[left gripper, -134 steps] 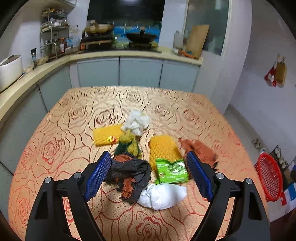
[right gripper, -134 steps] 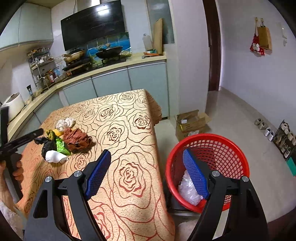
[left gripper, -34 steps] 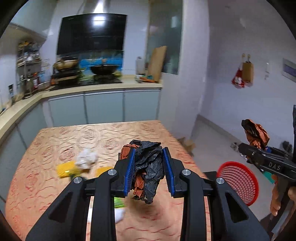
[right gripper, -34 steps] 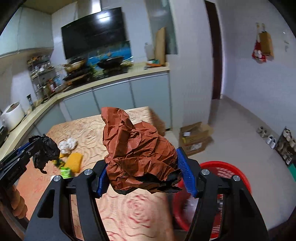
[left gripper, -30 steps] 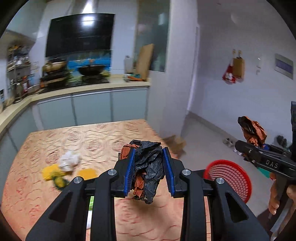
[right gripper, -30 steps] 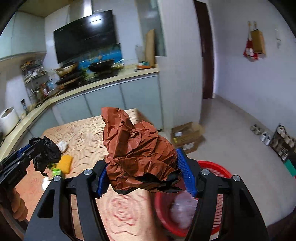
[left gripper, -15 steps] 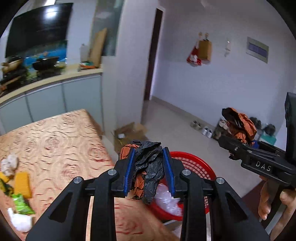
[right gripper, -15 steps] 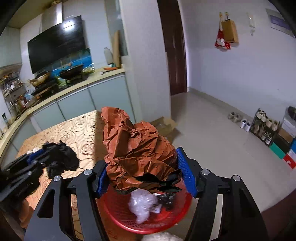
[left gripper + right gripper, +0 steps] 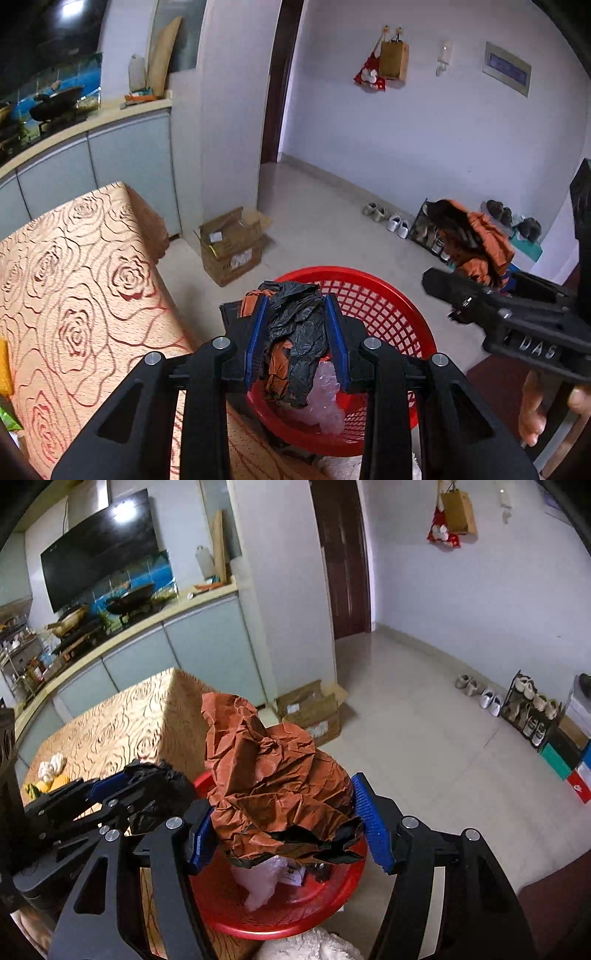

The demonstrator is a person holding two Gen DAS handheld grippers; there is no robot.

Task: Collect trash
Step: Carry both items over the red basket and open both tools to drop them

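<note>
Trash in transit, two wads at once, both above the red mesh basket (image 9: 384,295) on the floor just beside the corner of the rose-patterned table (image 9: 74,280). Far left on that tablecloth, more scraps waiting: a white crumpled tissue (image 9: 51,763) and yellow bits beside it, well apart from the basket. Next along, left gripper (image 9: 297,339) clamped on a crumpled black plastic bag (image 9: 295,332) with orange film tucked inside, blue pads pressing both flanks, the wad dangling over the basket's near half. Below it, a clear plastic bag (image 9: 325,398) already lying in the basket. Further right, right gripper (image 9: 284,830) closed on a bulky brown crumpled wrapper (image 9: 273,775), wide grip, dark underside hanging just above the rim. Beyond, a cardboard box (image 9: 231,245) on the floor and a shoe rack (image 9: 532,709) by the wall, both clear of the work. Step in hand, by the look of it: the drop-off. Next move likely calls for spreading both sets of jaws while centred over the opening, the brown wad perhaps needing a nudge inward first, being broad and close to the rim; then back to the table for the rest.
</note>
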